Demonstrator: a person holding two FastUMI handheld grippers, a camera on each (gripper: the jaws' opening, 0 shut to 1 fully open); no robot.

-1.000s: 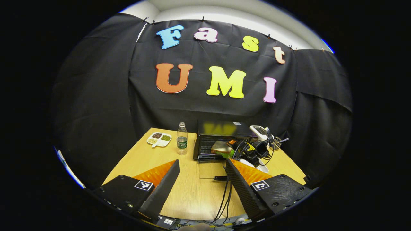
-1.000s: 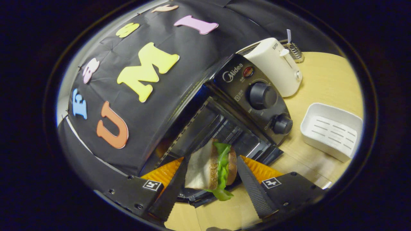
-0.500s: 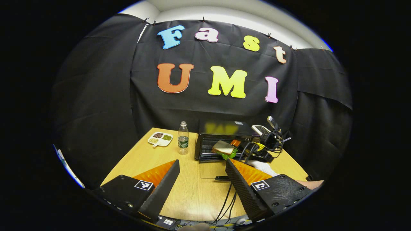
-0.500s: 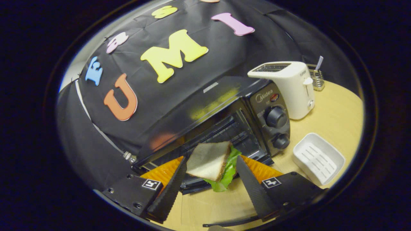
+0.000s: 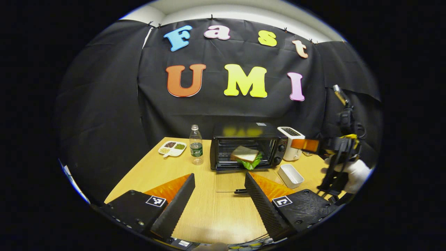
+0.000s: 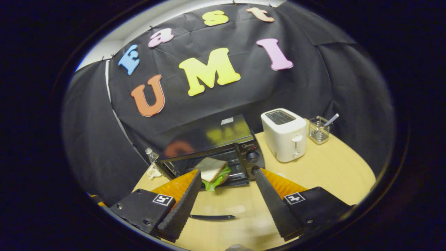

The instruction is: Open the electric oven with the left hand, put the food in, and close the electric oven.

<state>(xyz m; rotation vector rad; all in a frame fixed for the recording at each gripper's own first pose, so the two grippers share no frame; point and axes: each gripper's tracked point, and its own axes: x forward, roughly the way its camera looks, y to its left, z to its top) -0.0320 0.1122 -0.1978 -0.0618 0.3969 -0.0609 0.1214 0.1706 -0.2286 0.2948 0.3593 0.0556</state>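
The sandwich (image 5: 244,154) lay inside the open electric oven (image 5: 248,146), at the front of the cavity with its lettuce hanging over the lower lip, just right of centre in the left gripper view. The oven's glass door (image 5: 232,181) was folded down flat on the wooden table (image 5: 209,212), its dark handle toward the bottom of the frame. In the right gripper view the sandwich (image 6: 212,169) sat in the oven (image 6: 212,153) at lower centre.

The left gripper (image 5: 219,190) hung low in the foreground, jaws spread wide and empty. The right gripper (image 6: 226,195) was likewise wide apart with nothing between its fingers; in the left gripper view it appeared at the right edge (image 5: 313,144), held by a white-gloved hand (image 5: 355,170).

A white toaster (image 5: 291,148) stood just right of the oven, with a white tray (image 5: 291,176) in front of it. Left of the oven were a water bottle (image 5: 196,145) and a divided dish (image 5: 172,148).
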